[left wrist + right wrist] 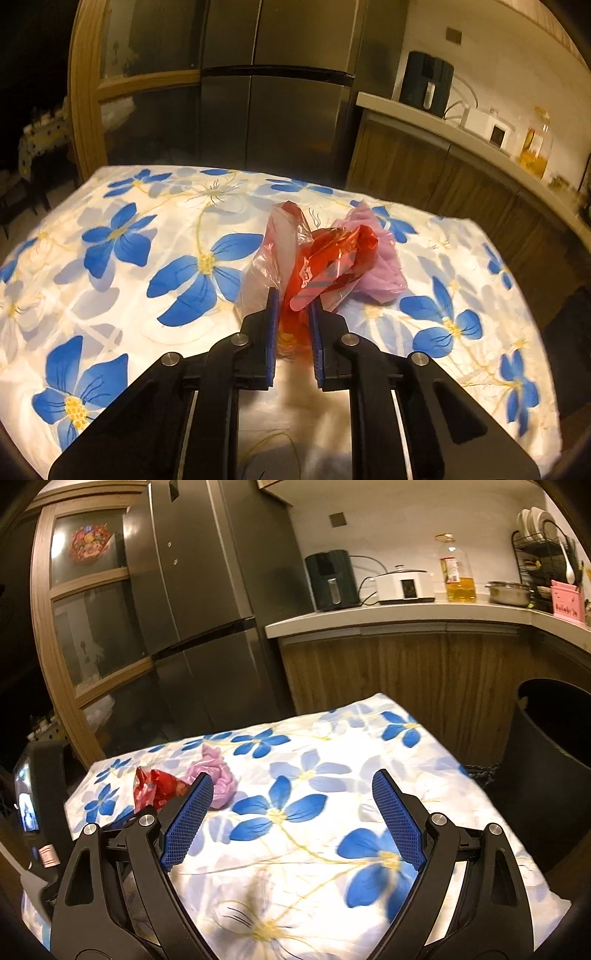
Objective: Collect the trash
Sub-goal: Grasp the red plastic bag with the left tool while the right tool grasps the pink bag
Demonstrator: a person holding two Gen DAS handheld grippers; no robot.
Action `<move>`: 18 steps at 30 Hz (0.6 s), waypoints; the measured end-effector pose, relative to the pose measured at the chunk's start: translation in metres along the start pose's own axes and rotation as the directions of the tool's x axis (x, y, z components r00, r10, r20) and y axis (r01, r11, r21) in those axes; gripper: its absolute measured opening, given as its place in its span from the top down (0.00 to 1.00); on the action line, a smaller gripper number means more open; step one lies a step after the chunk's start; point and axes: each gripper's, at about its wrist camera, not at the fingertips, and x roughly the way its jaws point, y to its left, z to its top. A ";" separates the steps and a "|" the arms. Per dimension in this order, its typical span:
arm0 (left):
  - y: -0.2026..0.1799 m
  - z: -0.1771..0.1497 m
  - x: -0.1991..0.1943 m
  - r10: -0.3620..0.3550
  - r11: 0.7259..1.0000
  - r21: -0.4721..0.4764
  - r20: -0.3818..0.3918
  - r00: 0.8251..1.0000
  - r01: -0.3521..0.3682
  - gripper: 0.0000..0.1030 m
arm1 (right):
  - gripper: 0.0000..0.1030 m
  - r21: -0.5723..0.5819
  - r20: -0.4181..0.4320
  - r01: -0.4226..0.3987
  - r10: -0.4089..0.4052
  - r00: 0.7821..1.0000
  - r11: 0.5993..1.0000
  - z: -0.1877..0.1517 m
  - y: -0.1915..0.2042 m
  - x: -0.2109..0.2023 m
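A crumpled red and clear plastic wrapper (pixel 332 258) lies on the table with the blue-flowered cloth (pixel 110 258). My left gripper (pixel 293 299) is shut on its near end, the blue pads pinching the plastic. A pink plastic bag (pixel 380 269) sits against the wrapper's right side. In the right wrist view the red wrapper (pixel 159 786) and the pink bag (pixel 218 775) lie at the far left of the cloth (pixel 314 812). My right gripper (pixel 293 775) hangs open over the middle of the table with nothing between its fingers; its left finger hides part of the bag.
A black bin (pixel 546 760) stands past the table's right edge. A small white scrap (pixel 321 727) rests near the far edge. Behind are a steel fridge (pixel 207 627) and a counter (pixel 406 618) with appliances and an oil bottle.
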 end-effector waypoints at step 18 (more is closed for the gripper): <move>0.047 0.007 -0.021 0.089 0.991 -0.110 0.084 0.992 -0.080 0.94 | 0.23 -0.117 -0.110 -0.071 0.058 0.992 0.991 -0.008 0.077 0.077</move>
